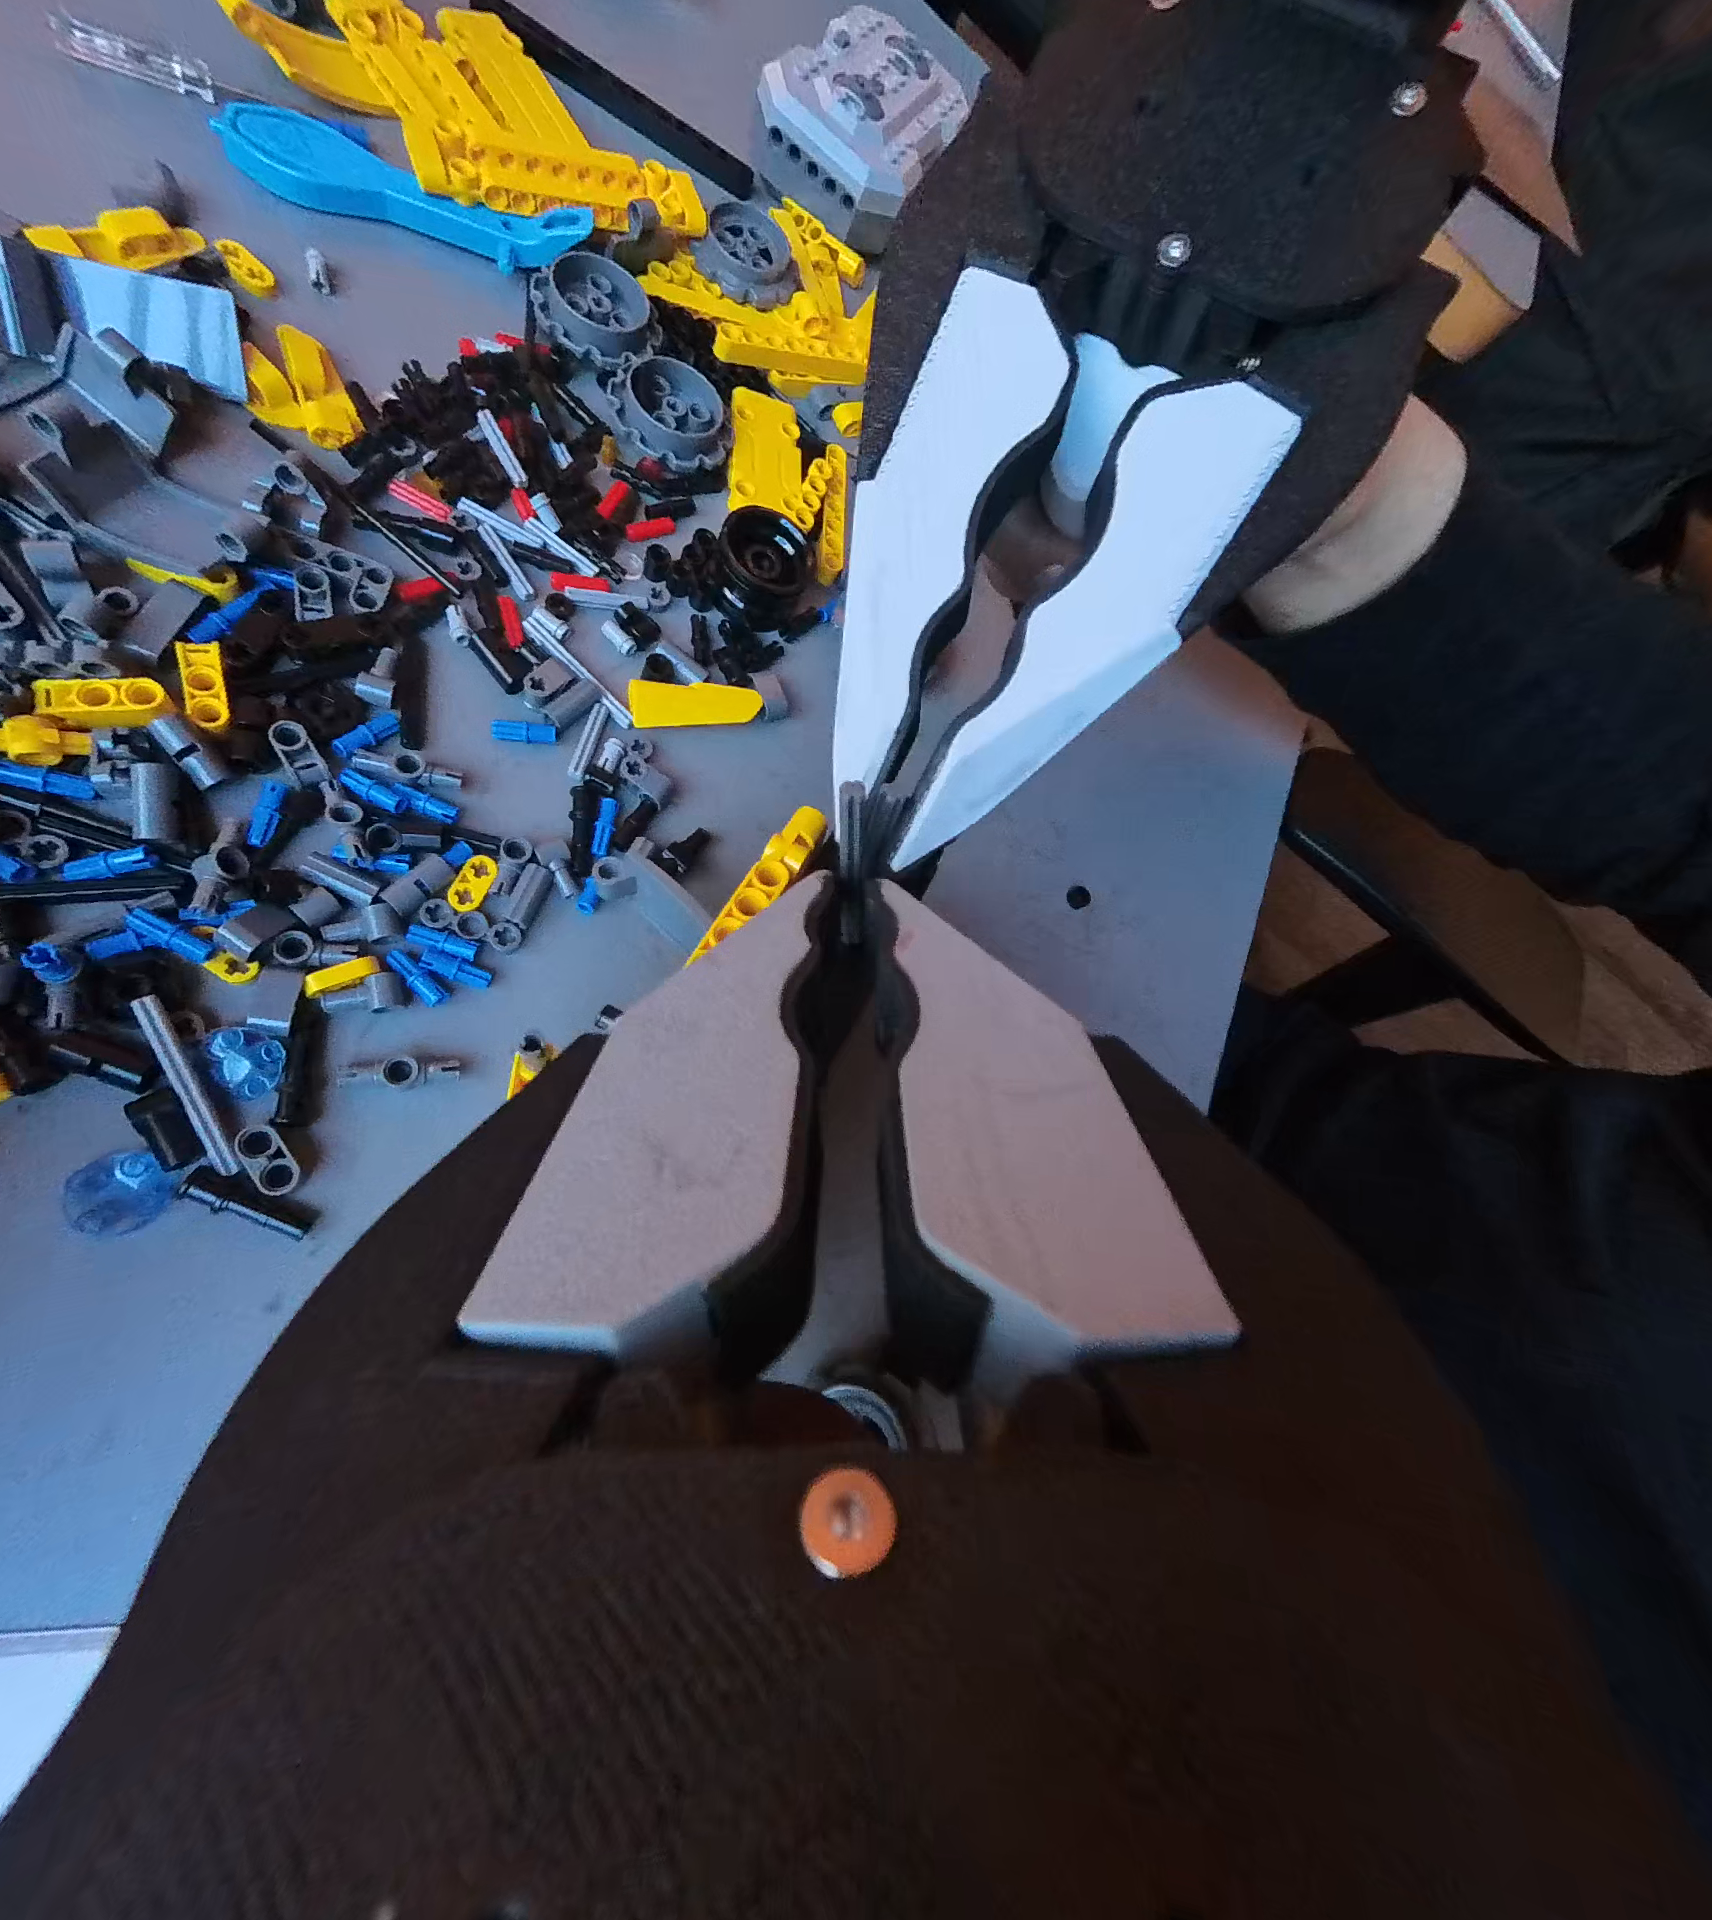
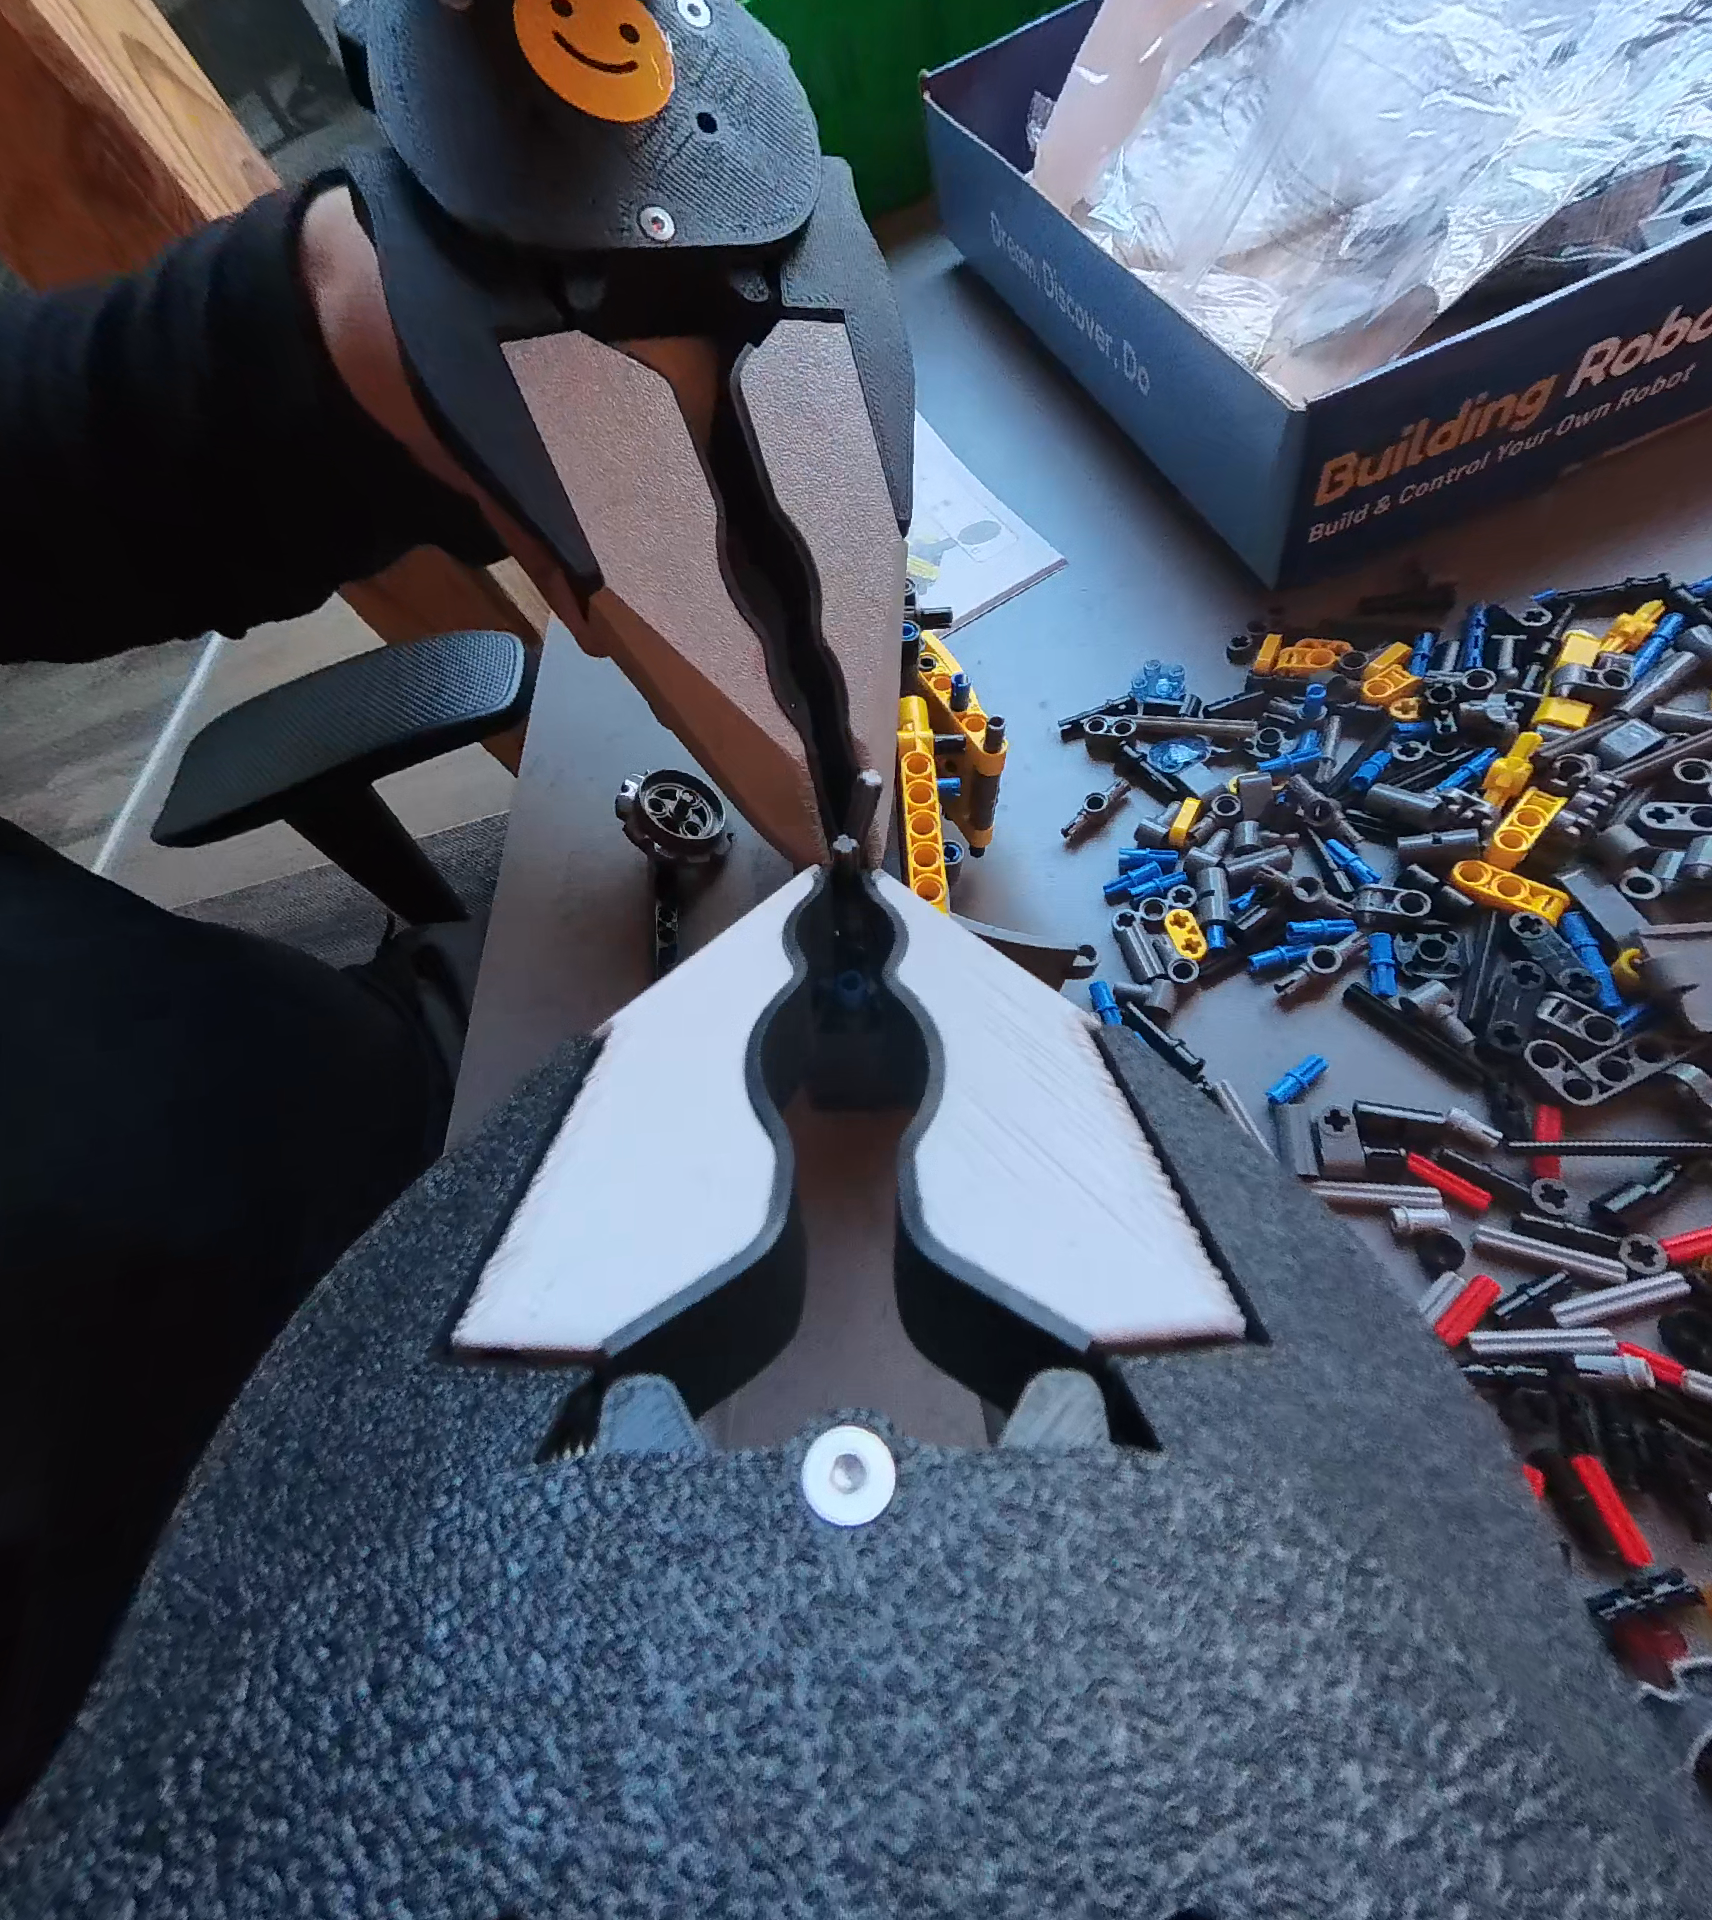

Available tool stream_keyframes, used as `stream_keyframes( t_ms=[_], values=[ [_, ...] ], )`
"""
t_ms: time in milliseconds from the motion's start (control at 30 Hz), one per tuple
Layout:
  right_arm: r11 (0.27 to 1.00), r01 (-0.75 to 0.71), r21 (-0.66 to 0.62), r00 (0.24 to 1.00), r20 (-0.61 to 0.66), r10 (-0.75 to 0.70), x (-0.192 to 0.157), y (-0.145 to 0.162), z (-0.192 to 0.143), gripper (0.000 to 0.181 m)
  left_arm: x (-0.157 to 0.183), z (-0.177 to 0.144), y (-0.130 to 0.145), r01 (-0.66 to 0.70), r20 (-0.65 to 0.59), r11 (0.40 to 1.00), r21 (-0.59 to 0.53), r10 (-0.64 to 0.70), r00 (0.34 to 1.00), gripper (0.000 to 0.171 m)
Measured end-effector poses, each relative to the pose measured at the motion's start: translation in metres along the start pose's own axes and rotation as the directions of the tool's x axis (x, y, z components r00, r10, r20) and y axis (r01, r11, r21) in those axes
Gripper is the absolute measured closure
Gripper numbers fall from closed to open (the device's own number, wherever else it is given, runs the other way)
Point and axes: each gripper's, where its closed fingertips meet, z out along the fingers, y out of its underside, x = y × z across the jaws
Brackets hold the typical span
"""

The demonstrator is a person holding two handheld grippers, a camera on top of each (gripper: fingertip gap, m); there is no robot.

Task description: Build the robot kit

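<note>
My left gripper (image 1: 850,891) has grey-brown fingers and is shut on a small dark pin (image 1: 853,920). My right gripper (image 2: 844,878) has white fingers and is shut on a short grey-black axle piece (image 2: 844,854). The two grippers meet tip to tip above the table's near edge, and the two small pieces touch end to end. The right gripper (image 1: 873,831) comes in from the upper right in the left wrist view. The left gripper (image 2: 847,805) comes down from the top in the right wrist view. A hand in a black sleeve (image 2: 104,436) holds it.
A wide pile of small building parts (image 1: 312,727) covers the grey table (image 1: 104,1403). With it are a blue tool (image 1: 364,177), yellow beams (image 1: 499,114), grey wheels (image 1: 592,301) and a grey block (image 1: 862,94). A blue box of plastic bags (image 2: 1351,312), a booklet (image 2: 977,520) and a chair armrest (image 2: 343,727) are nearby. Both grippers' tips are close together, under 4 cm apart.
</note>
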Motion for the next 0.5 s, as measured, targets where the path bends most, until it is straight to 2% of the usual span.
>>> stream_keyframes(
  t_ms=[233, 367, 500],
  values=[
    [0.999, 0.036, 0.025, 0.999, -0.028, -0.035, -0.008, 0.004, -0.001, 0.176, 0.009, -0.005, 0.004, -0.119, 0.069, 0.989, 0.086, 0.113, 0.991, 0.171],
    [0.995, 0.086, 0.045, 0.992, -0.091, -0.082, -0.015, 0.007, -0.011, 0.161, 0.017, -0.024, 0.003, -0.17, 0.132, 0.964, 0.203, 0.145, 0.981, 0.171],
    [0.988, 0.128, 0.09, 0.976, -0.188, -0.11, -0.024, 0.009, -0.03, 0.16, 0.035, -0.034, 0.007, -0.147, 0.091, 0.948, 0.281, 0.127, 0.988, 0.171]
  ],
)
